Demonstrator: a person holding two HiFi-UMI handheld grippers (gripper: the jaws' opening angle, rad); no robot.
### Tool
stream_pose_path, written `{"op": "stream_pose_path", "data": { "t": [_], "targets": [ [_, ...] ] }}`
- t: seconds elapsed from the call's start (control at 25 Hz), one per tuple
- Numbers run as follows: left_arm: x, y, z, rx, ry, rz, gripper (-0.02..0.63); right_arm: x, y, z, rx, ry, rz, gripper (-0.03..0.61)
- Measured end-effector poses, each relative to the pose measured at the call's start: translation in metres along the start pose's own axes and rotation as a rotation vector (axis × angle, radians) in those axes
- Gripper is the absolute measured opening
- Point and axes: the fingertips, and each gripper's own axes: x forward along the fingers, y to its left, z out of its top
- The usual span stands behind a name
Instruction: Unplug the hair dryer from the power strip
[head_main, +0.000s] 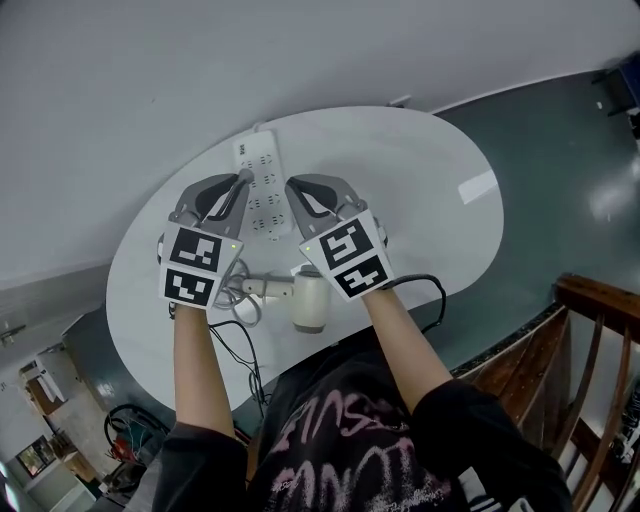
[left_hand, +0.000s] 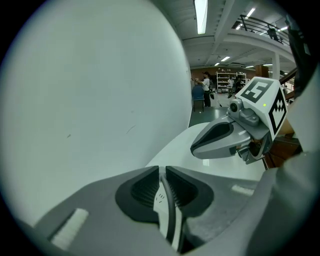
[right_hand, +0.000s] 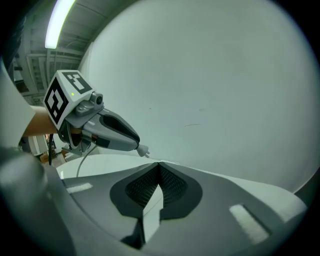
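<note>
Jaws of the left gripper (left_hand: 163, 176) clamp the plug (right_hand: 143, 148), which looks free of the power strip (head_main: 262, 180). Right gripper (right_hand: 159, 168) jaws are closed on nothing, over the strip. Hair dryer (head_main: 308, 300) lies on the table (head_main: 430, 180). Next: set the plug down.

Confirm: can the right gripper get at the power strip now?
Probably yes. The right gripper is right beside the strip with nothing between them. Its jaws are shut and empty, so they would need to open first.

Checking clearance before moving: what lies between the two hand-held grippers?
The white power strip lies between them, shown in the head view.
</note>
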Motion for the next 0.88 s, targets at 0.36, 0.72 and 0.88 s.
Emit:
{"op": "stream_pose_path", "data": {
  "t": [0.36, 0.72, 0.88],
  "targets": [
    [-0.026, -0.003, 0.009, 0.003, -0.052, 0.070, 0.047, -0.011, 0.008, 0.011, -0.023, -0.010, -0.002, 0.008],
    [-0.053, -0.001, 0.003, -0.044, -0.128, 0.120, 0.048, -0.021, 0.033, 0.027, -0.080, -0.031, 0.009, 0.006],
    [-0.071, -0.004, -0.001, -0.053, -0.158, 0.131, 0.048, -0.030, 0.051, 0.032, -0.094, -0.035, -0.007, 0.006]
  ]
}}
